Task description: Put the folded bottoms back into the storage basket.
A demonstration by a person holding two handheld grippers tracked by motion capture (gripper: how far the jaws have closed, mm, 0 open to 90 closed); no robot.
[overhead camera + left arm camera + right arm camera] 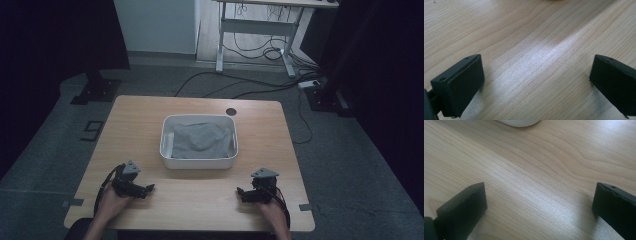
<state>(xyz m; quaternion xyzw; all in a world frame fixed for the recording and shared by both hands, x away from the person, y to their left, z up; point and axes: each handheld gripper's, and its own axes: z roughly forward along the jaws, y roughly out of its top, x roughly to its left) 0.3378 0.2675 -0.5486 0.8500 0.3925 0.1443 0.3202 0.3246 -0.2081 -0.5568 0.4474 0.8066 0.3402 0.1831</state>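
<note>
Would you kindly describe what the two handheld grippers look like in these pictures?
Both are black. The left gripper and right gripper each carry a grey three-cornered plate on top and trail a dark cable along the forearm. Seen close in the gripper views, each has two blocky matte black jaws with small screw holes near the tips. No sleeves are visible.

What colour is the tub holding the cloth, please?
White tub; the cloth is grey. Best in the high view.

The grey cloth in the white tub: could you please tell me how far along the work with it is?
Nothing looks done: the grey cloth lies crumpled inside the white tub. Nothing is in hand; the left gripper and right gripper rest on the table, jaws open. Reaching and handling the cloth remain.
</note>
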